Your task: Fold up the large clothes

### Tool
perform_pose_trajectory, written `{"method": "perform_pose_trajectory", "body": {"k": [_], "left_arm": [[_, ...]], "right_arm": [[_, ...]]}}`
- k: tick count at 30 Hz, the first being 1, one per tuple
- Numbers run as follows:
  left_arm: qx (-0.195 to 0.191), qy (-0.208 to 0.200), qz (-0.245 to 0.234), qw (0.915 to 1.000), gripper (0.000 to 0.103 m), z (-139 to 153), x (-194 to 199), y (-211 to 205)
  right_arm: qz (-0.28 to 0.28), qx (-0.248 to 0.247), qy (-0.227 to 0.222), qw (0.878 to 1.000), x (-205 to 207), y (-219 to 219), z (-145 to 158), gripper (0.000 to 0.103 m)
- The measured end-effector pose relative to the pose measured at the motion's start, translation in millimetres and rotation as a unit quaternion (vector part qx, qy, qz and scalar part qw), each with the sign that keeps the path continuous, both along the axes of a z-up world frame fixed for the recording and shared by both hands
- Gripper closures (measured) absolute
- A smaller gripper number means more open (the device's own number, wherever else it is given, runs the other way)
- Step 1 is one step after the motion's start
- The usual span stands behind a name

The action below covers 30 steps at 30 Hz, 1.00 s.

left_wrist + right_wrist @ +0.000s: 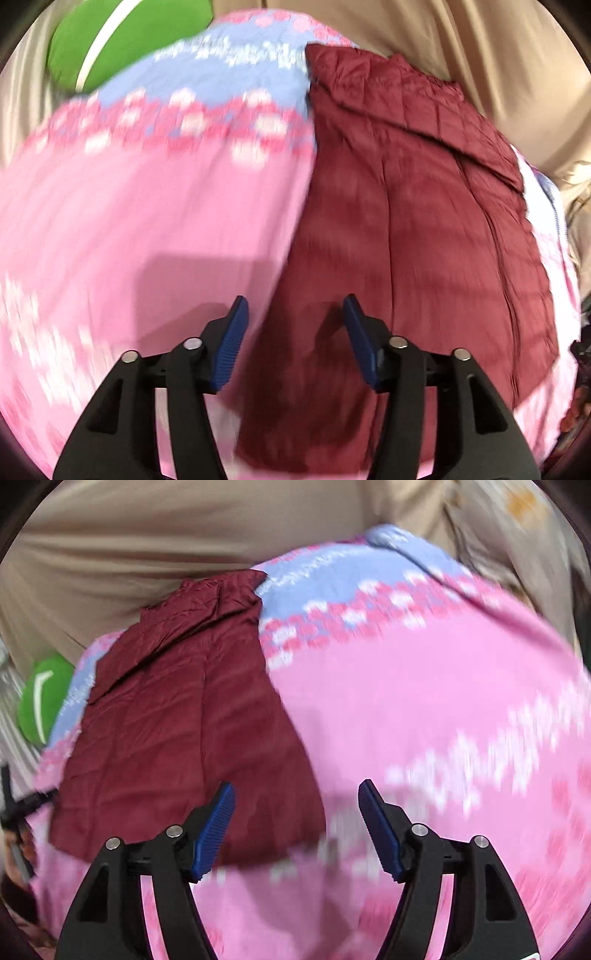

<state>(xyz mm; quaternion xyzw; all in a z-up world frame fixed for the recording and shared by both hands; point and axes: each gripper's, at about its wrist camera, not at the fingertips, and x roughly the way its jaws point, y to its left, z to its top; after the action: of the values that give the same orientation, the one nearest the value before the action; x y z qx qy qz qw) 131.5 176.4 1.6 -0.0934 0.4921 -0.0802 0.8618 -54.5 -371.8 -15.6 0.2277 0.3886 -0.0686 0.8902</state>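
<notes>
A dark red quilted jacket (413,236) lies folded lengthwise on a pink sheet (129,221) with blue and white flower bands. My left gripper (295,306) hovers open above the jacket's near left edge, nothing between its blue pads. In the right wrist view the same jacket (177,731) lies left of centre on the pink sheet (424,701). My right gripper (297,790) stands open over the jacket's near right corner, holding nothing. Both views are blurred.
A green cushion with a white stripe (125,40) lies at the sheet's far left corner, and shows small in the right wrist view (42,698). Beige fabric (461,44) hangs behind the bed (166,535). A black bar (14,805) shows at the left edge.
</notes>
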Motion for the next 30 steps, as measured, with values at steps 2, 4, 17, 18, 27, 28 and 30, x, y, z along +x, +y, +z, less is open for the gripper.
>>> {"method": "perform_pose_trajectory", "body": {"k": [2,4,17,18,27,28,30], "left_arm": [[-0.017,-0.007,0.005,0.9998,0.047,-4,-16,3],[-0.030,-0.008,0.000,0.9995,0.046,-5,-29,1],[-0.059,-0.022,-0.021,0.9978,0.098,2,-46,-23],[-0.054,-0.029,-0.024,0.9978,0.099,6,-49,-25],[-0.085,-0.085,-0.043,0.9918,0.101,68,-109,-1],[-0.095,-0.097,-0.042,0.9898,0.102,78,-119,5],[-0.121,-0.137,-0.044,0.9821,0.102,105,-145,17]], "right_arm": [[0.002,0.030,-0.004,1.000,-9,-1,-9,0.034],[0.005,0.065,-0.009,0.998,-16,1,-20,0.034],[-0.002,0.085,-0.016,0.996,25,13,-37,0.094],[0.004,0.097,-0.011,0.995,29,12,-38,0.097],[0.009,0.029,-0.102,0.994,-43,30,34,0.101],[0.010,0.023,-0.113,0.993,-54,31,42,0.101],[0.013,-0.002,-0.167,0.986,-92,37,71,0.101]]}}
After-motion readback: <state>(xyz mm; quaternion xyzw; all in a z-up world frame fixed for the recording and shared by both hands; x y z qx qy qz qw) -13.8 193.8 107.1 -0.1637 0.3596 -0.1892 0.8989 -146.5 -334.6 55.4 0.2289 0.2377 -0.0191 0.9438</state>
